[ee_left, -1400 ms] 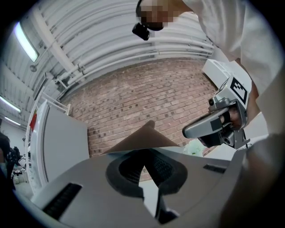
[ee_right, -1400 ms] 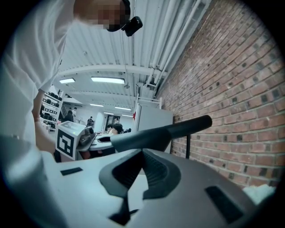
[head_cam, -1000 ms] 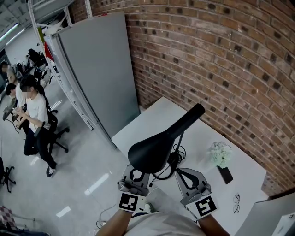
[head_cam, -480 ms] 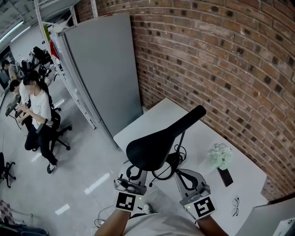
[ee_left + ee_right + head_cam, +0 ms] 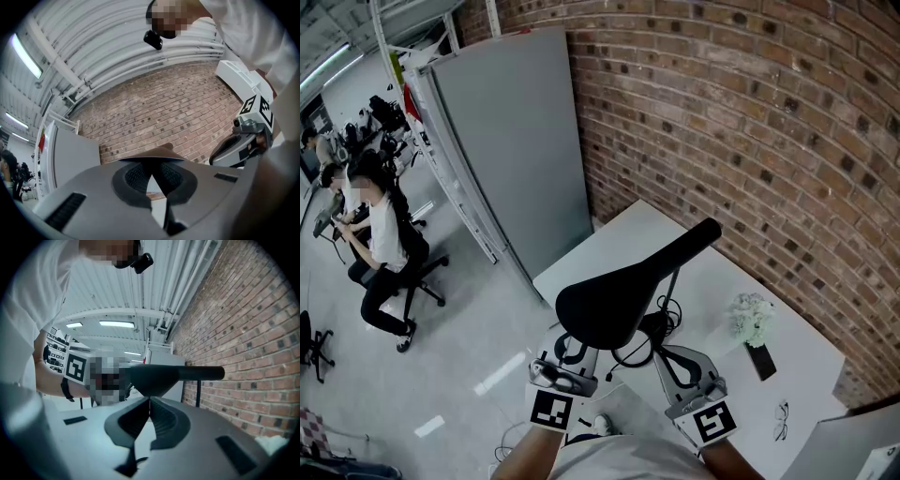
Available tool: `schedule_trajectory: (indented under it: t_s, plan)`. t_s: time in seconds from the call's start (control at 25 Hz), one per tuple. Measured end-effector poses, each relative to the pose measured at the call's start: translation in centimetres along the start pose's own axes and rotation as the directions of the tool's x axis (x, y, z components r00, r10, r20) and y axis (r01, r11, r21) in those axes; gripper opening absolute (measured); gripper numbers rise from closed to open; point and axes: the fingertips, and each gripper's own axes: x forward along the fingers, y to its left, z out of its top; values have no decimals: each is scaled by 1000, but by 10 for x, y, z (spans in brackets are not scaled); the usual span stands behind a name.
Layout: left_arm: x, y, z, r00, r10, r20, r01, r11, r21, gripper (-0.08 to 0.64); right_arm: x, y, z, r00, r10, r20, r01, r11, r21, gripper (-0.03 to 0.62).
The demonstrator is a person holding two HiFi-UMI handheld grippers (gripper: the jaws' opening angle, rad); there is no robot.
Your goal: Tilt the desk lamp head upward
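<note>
In your head view the lamp head (image 5: 614,300) covers the foot of its stand (image 5: 668,286) and the tips of your left gripper (image 5: 152,164). The dark thing (image 5: 758,356) by the flowers (image 5: 748,314) is too small to name.

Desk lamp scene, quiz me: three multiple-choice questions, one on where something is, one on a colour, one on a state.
1. Where do the white flowers stand? A in a drawer; B on the white table next to the black phone; C on a shelf.
2. What colour is the lamp head? A white; B red; C black.
3. How do the jaws of the right hand-held gripper stand? A together, tips meeting; B wide apart; C clamped on a cup.
Answers: 1 B, the head view shows them on the table by the phone; 2 C, it is black in the head view; 3 A, the right gripper view shows the tips touching.
</note>
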Motion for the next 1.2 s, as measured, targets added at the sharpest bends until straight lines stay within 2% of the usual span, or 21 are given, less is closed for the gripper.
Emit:
schedule_trajectory:
  t_s: [0.2, 0.4, 0.56, 0.68, 0.84, 1.2]
  plan:
    - [5, 6, 12, 1000, -8, 11, 8, 1000, -12, 6, 2, 2, -2, 1000, -1, -3, 1, 1000, -2, 17]
    - [6, 6, 17, 999, -37, 1, 37, 999, 19, 6, 7, 4, 0, 1000, -1, 0, 1, 1000, -9, 17]
    - [6, 7, 20, 999, -40, 5, 40, 999, -24, 6, 7, 4, 3, 1000, -7, -1, 7, 1000, -12, 17]
    - [7, 8, 20, 999, -43, 3, 43, 999, -28, 6, 7, 4, 3, 1000, -7, -8, 7, 1000, -12, 17]
    - [8, 11, 26, 999, -53, 14, 54, 994, -96, 6, 9, 6, 2, 1000, -4, -12, 3, 1000, -11, 17]
    - [7, 14, 32, 998, -64, 21, 66, 992, -107, 6, 9, 8, 0, 1000, -2, -22, 2, 1000, -4, 17]
